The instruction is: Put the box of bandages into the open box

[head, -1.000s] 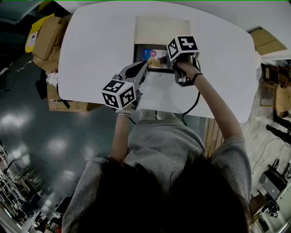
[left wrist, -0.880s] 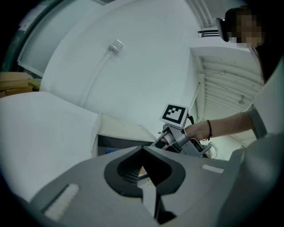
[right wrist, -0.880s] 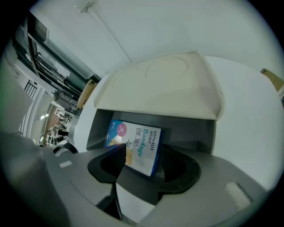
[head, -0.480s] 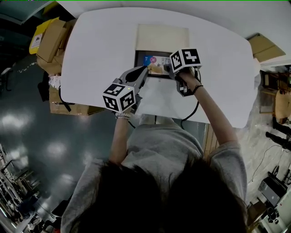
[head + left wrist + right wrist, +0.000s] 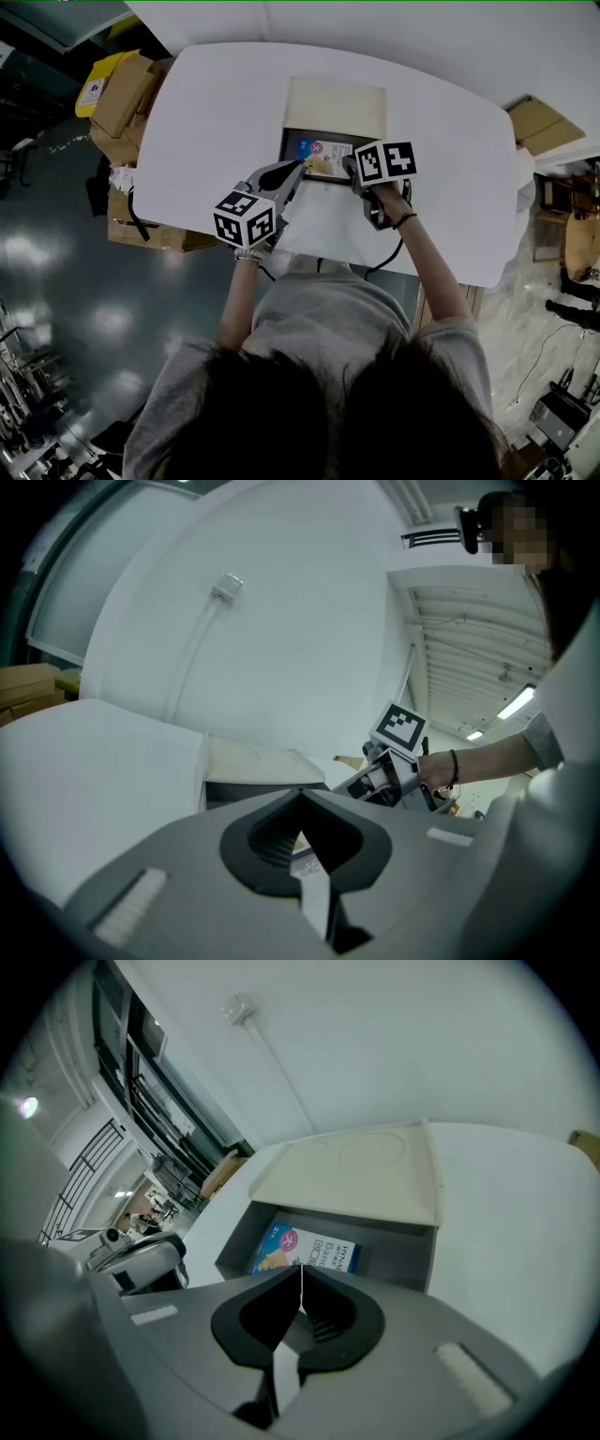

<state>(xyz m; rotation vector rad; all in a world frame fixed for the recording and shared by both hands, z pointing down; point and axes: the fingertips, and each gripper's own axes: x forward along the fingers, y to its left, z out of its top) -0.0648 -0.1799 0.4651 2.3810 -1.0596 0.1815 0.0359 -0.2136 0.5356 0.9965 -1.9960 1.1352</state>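
Glossy printed bandage box (image 5: 305, 1252) flat inside grey rectangular box (image 5: 398, 1241).

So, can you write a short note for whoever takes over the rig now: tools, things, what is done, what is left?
Left tool: shut, empty, near the open box's front edge.
Right tool: jaws have just closed with nothing between them; it is above the box.
Bandage box: lies flat inside the open box, whose lid is folded back, on the table.
Done: bandages are in.
Left: probably nothing; perhaps draw both tools away.
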